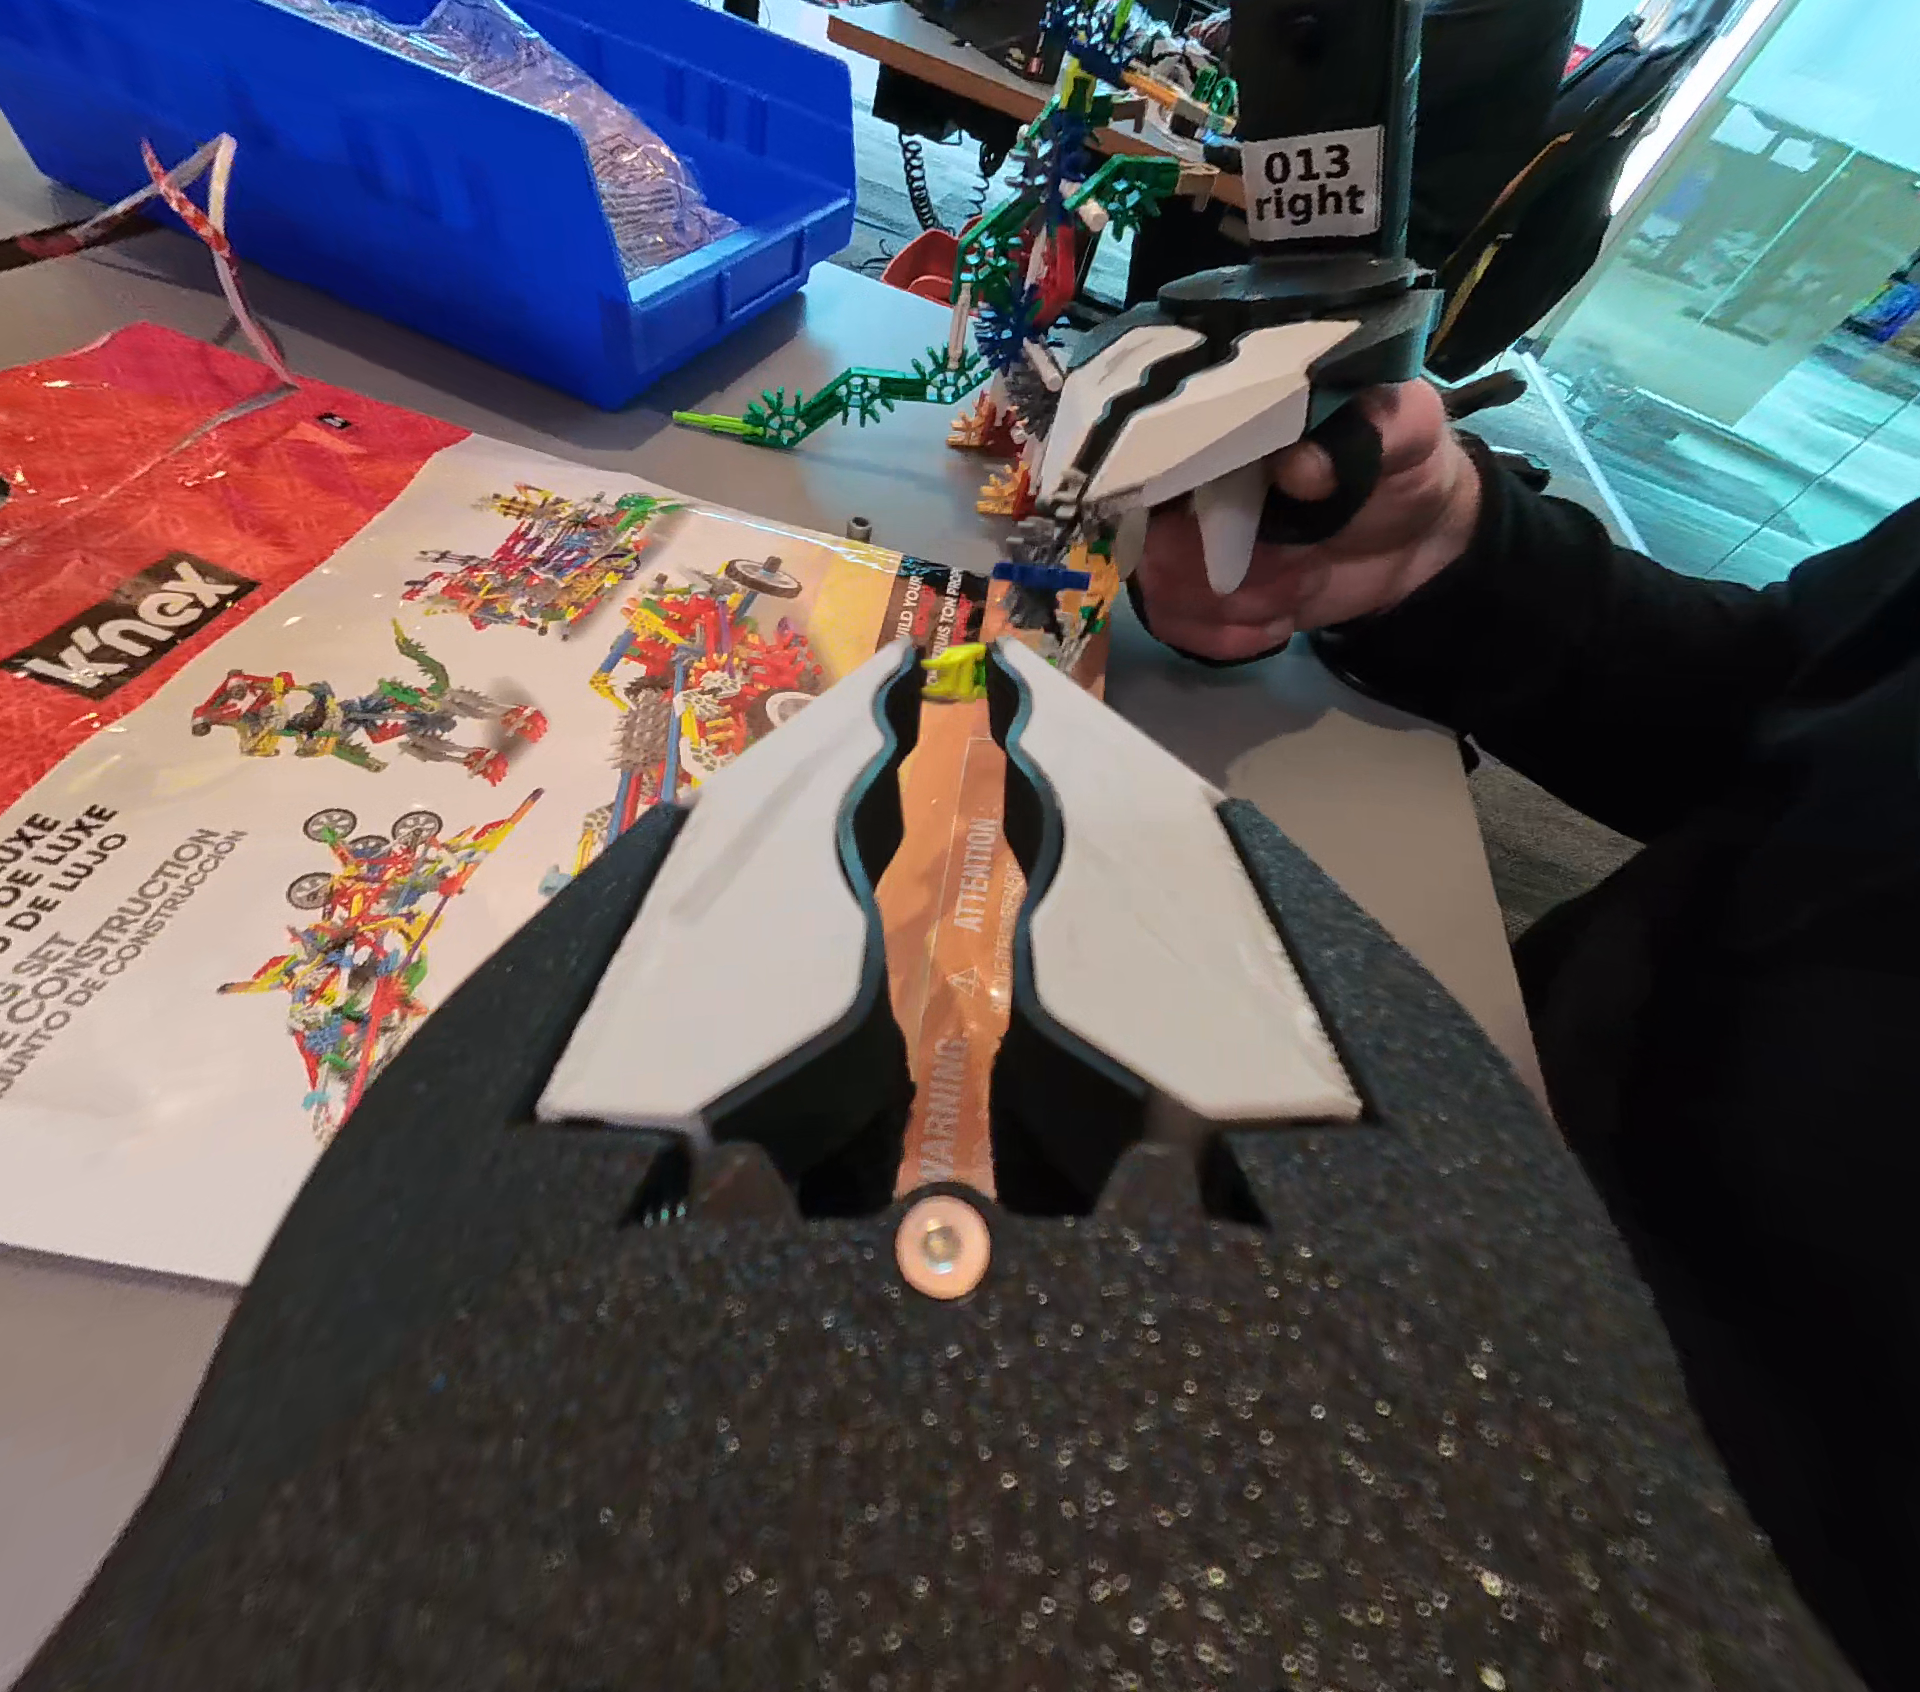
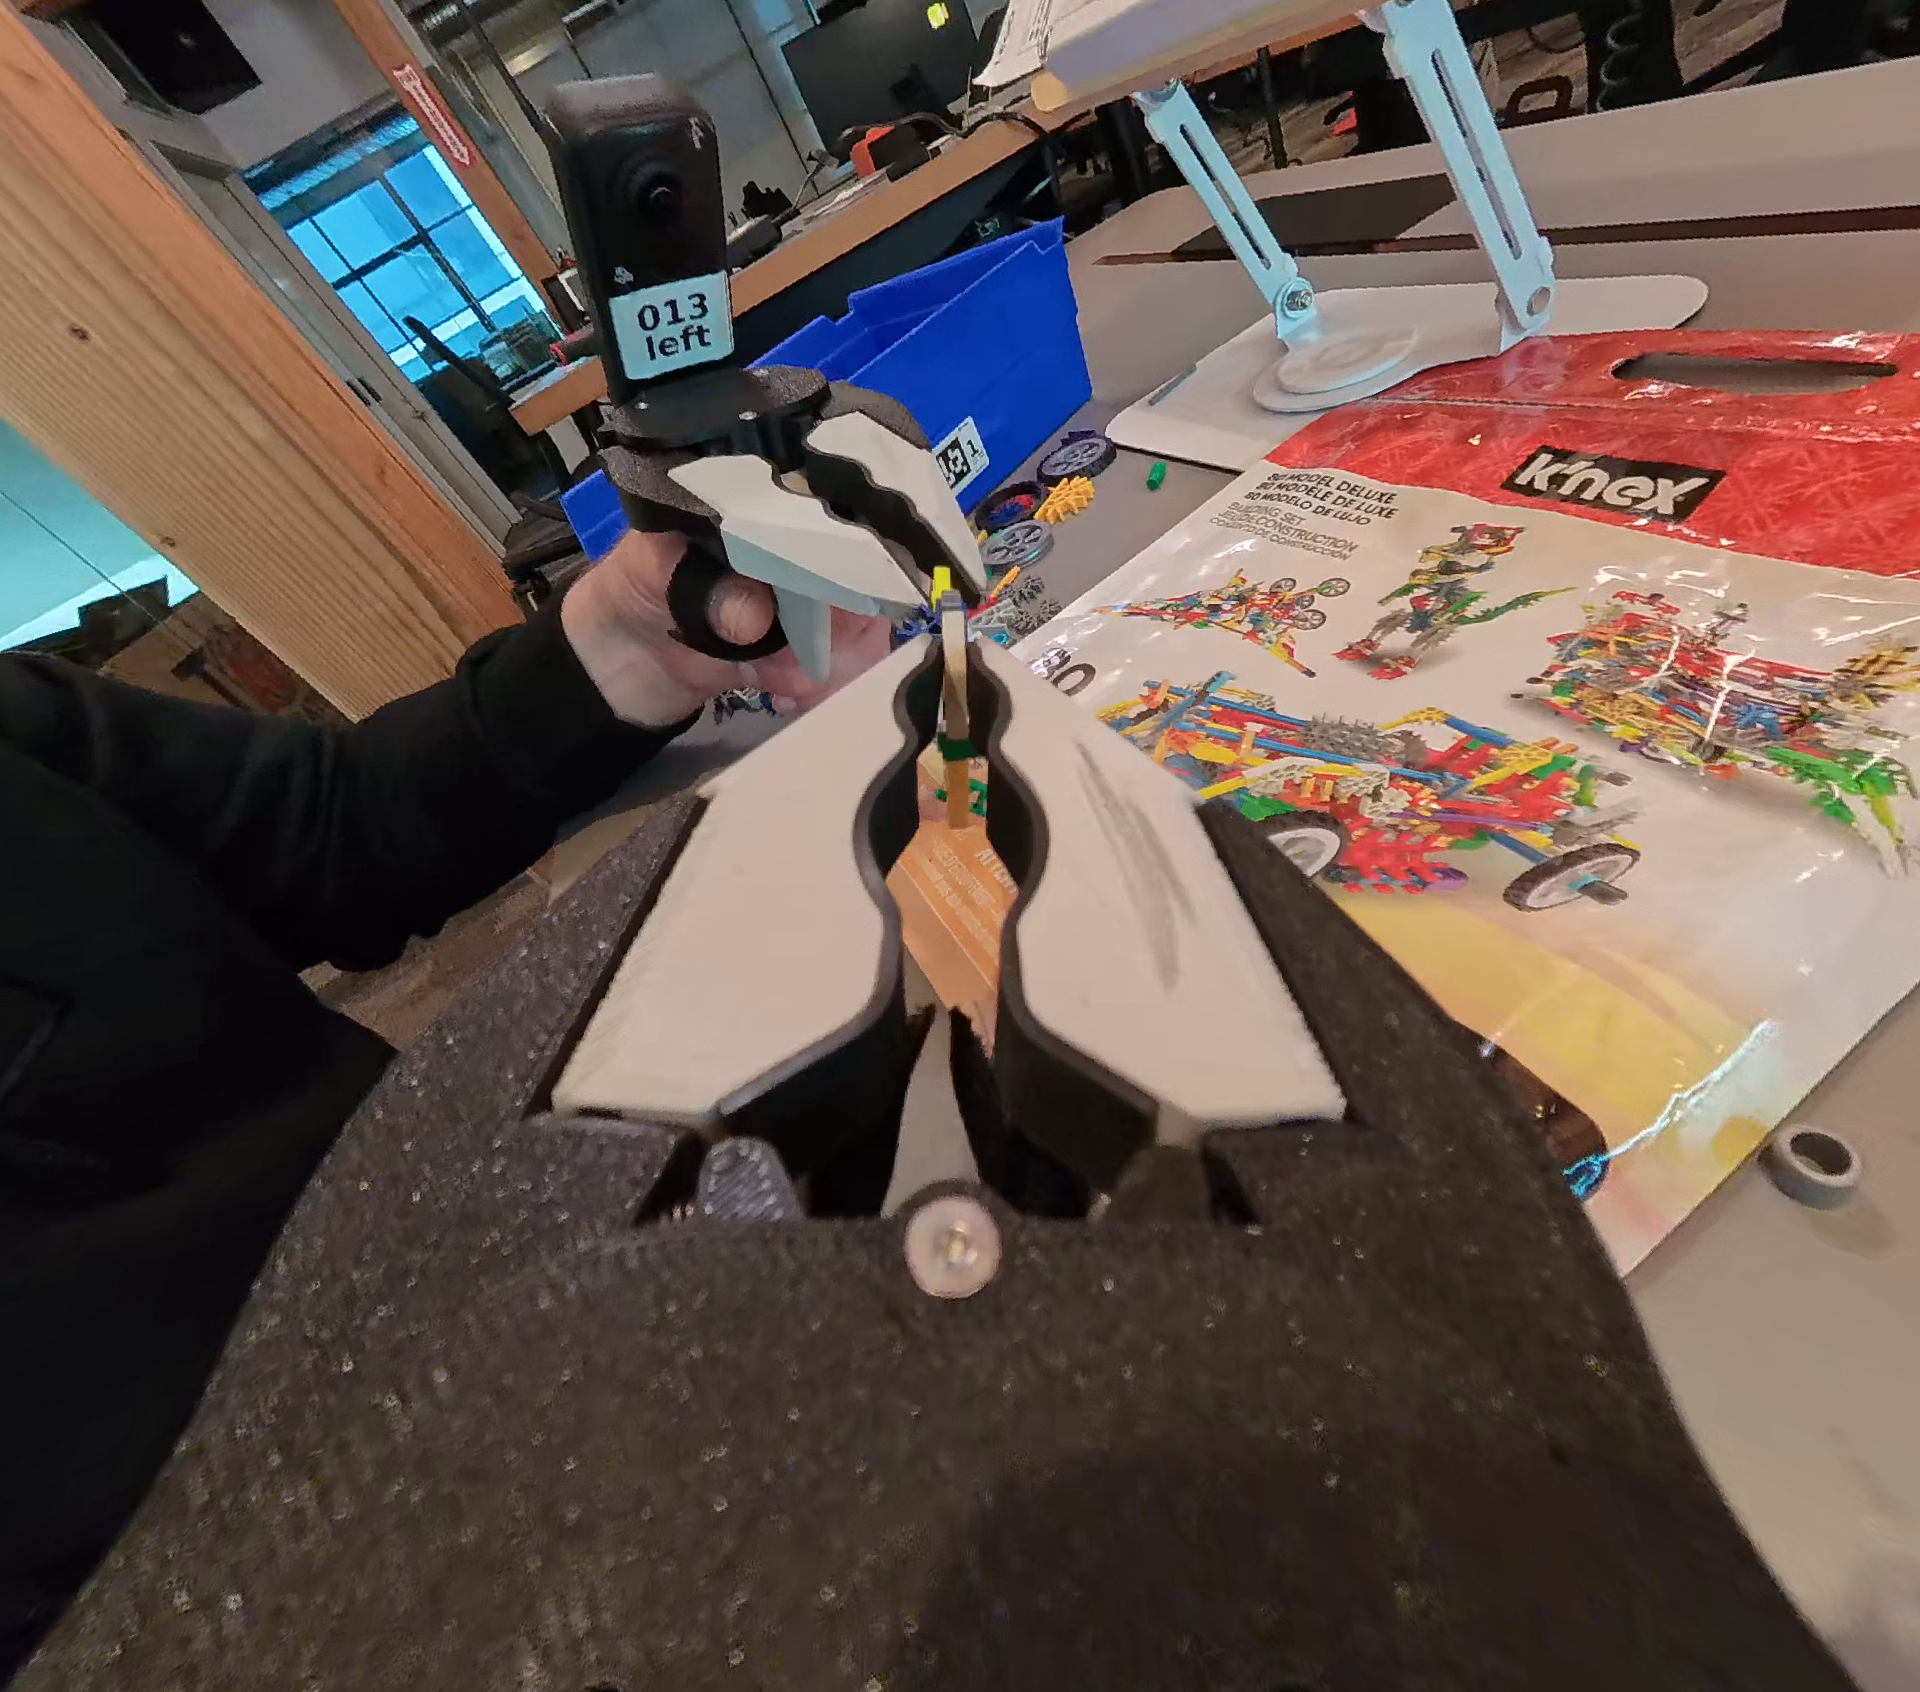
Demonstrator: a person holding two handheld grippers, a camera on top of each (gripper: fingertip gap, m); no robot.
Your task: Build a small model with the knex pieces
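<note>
My left gripper (image 1: 956, 655) is shut on a small yellow-green connector piece (image 1: 956, 672) pinched at its tips, above a printed plastic bag (image 1: 312, 707). It also shows in the right wrist view (image 2: 940, 595), with the yellow piece (image 2: 941, 580) at its tips. My right gripper (image 2: 956, 650) is shut on a thin tan part (image 2: 954, 712) of a tall colourful rod-and-connector model (image 1: 1049, 219). In the left wrist view the right gripper (image 1: 1065, 504) grips the model low down. The two grippers' tips nearly meet at the model's base.
A blue bin (image 1: 416, 188) holding clear bags of parts stands at the back left. A white stand (image 2: 1351, 292) carries an open booklet. Loose wheels (image 2: 1023, 543) and a grey ring (image 2: 1813, 1164) lie on the grey table (image 1: 1351, 769), whose edge runs close on the right. Spacing between my two grippers at the tips: around 4 cm.
</note>
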